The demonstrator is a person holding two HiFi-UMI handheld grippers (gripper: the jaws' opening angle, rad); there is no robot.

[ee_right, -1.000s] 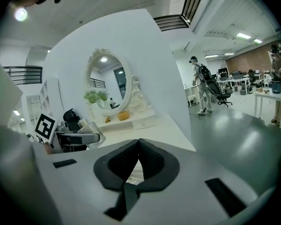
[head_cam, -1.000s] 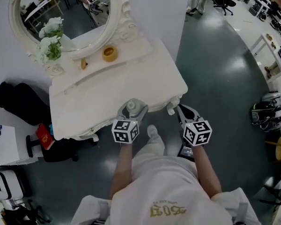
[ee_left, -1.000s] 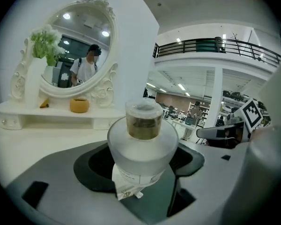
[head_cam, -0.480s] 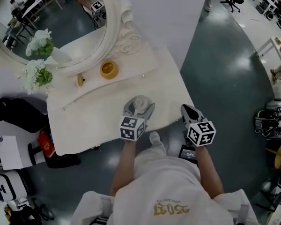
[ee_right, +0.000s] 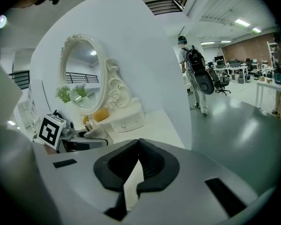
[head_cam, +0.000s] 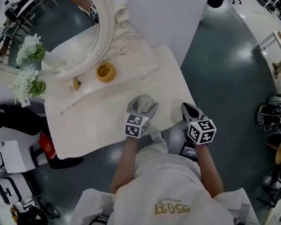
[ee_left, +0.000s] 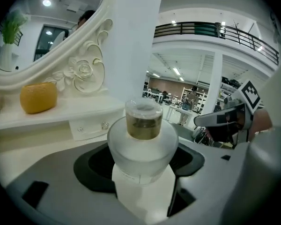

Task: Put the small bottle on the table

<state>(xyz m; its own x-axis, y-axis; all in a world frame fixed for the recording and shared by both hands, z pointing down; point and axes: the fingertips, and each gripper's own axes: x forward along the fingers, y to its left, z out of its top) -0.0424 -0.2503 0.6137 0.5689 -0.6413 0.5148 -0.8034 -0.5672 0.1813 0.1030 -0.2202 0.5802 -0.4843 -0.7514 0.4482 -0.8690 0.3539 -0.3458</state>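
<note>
Above the table point(head_cam: 93, 121), left tool point(head_cam: 140, 109) clamps the small bottle point(ee_left: 141, 144); right tool point(ee_right: 136, 161) closed and empty

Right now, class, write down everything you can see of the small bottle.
The small bottle stands upright, clamped in the left claw. Its round, squat body looks like frosted white glass. On top sits a clear cap with an amber-gold band inside. It is over the front part of the white table; whether its base touches the tabletop is hidden.

left gripper point(head_cam: 141, 108): holds small bottle point(head_cam: 144, 100) over table point(head_cam: 91, 121) | right gripper point(head_cam: 186, 109): at table's front edge
</note>
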